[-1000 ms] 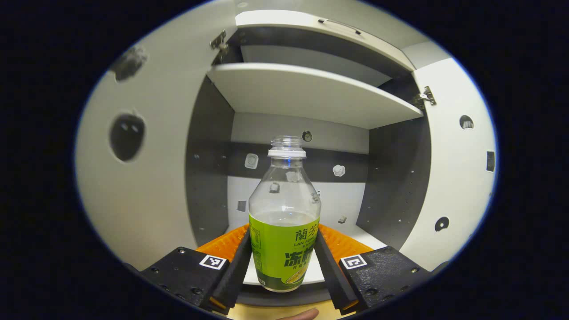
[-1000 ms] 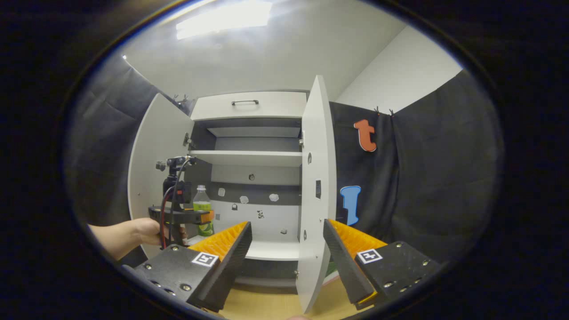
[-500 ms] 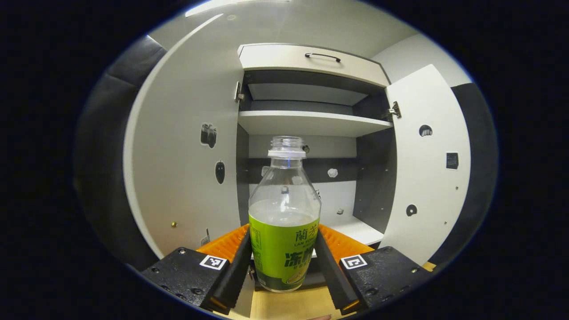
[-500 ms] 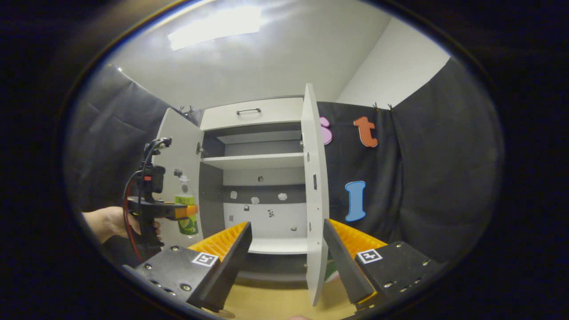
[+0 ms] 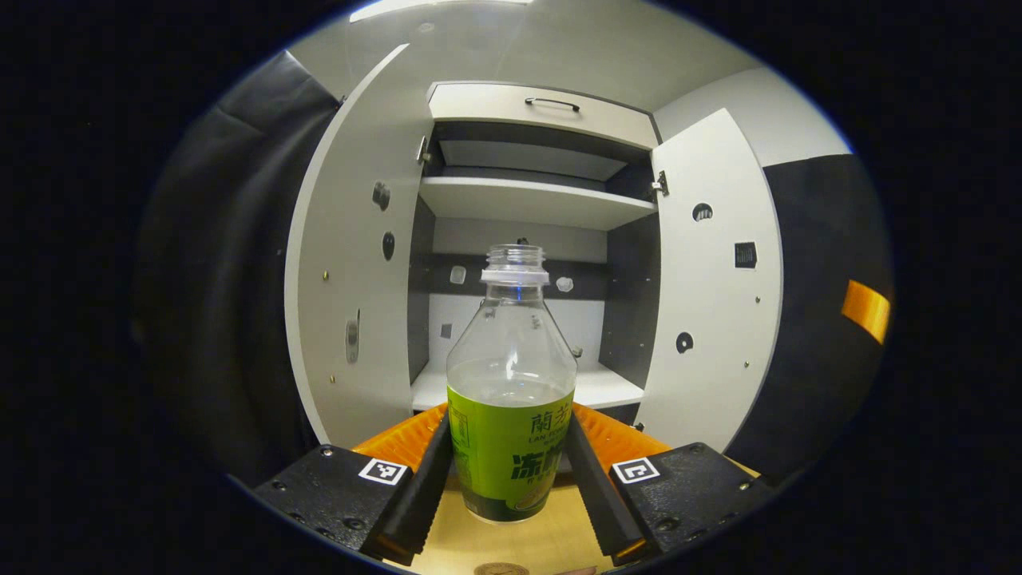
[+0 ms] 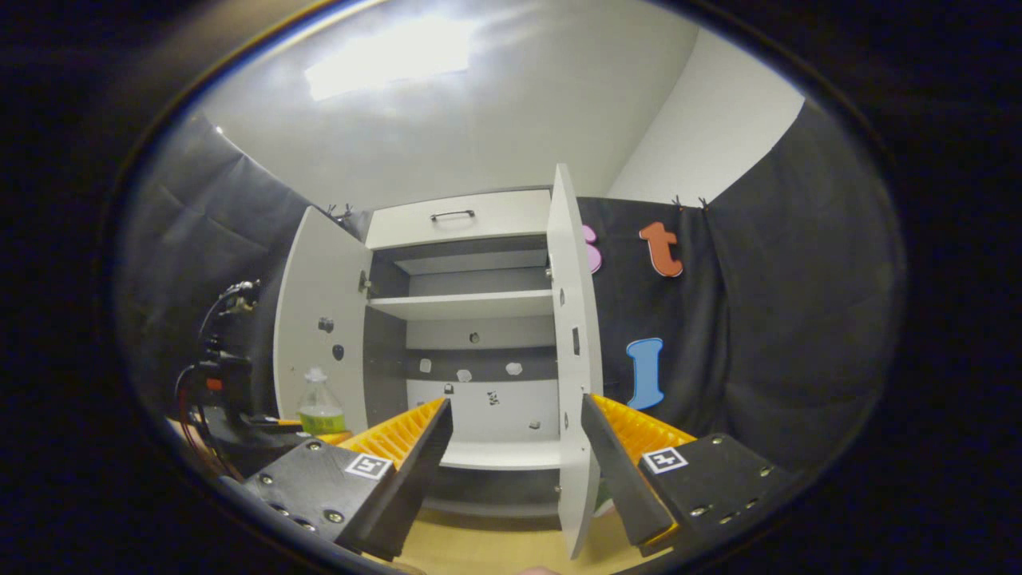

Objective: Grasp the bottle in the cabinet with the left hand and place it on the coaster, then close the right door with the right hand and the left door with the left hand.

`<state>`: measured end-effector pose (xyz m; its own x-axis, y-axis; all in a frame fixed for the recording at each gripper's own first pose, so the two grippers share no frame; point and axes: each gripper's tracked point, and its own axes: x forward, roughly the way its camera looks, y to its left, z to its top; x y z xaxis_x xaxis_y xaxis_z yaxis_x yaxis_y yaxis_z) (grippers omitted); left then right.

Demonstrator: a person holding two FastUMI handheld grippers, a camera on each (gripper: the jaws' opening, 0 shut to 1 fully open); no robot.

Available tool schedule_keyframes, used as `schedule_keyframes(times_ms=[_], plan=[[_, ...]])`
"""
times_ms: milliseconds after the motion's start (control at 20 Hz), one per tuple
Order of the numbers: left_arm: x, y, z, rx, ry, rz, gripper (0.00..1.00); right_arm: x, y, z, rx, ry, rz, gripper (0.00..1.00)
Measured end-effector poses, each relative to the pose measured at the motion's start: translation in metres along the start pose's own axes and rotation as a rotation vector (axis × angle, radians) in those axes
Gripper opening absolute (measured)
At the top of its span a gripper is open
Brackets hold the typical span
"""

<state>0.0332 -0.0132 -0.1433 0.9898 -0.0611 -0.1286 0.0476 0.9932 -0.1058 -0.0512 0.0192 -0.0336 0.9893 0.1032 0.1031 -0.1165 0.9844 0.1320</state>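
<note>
Left gripper point(image 5: 509, 471) is pinching the bottle point(image 5: 511, 399) upright by its label, holding it out in front of the cabinet point(image 5: 527, 216) over the wooden table point(image 5: 519, 543) (both doors hanging open). Right gripper point(image 6: 515, 447) is pointing level at the right door point(image 6: 576, 359), fingers spread, gripping nothing.

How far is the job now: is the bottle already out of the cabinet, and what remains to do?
Done: the bottle is out of the cabinet, clamped in the left gripper above the wooden table. In hand: carrying it to the coaster. Left: setting it down, then closing the right door with the open right gripper and the left door.
</note>
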Motion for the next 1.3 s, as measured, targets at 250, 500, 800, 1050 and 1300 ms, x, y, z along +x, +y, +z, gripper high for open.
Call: schedule_keyframes(times_ms=[250,500,800,1050,1300], plan=[[0.007,0.013,-0.076,0.026,0.056,0.035,0.79,0.004,0.006,-0.013,-0.02,0.031,-0.017,0.98],[0.003,0.026,-0.158,0.045,0.114,0.033,0.8,0.004,0.014,-0.028,-0.035,0.069,-0.02,0.93],[-0.022,0.024,-0.257,0.016,0.24,-0.054,0.8,0.01,0.023,-0.05,-0.037,0.13,-0.033,0.98],[-0.036,0.025,-0.323,0.025,0.337,-0.091,0.8,0.032,0.036,-0.04,0.0,0.119,-0.04,0.93],[-0.039,0.023,-0.345,0.063,0.313,-0.121,0.8,0.04,0.057,-0.038,0.008,0.107,-0.002,0.93]])
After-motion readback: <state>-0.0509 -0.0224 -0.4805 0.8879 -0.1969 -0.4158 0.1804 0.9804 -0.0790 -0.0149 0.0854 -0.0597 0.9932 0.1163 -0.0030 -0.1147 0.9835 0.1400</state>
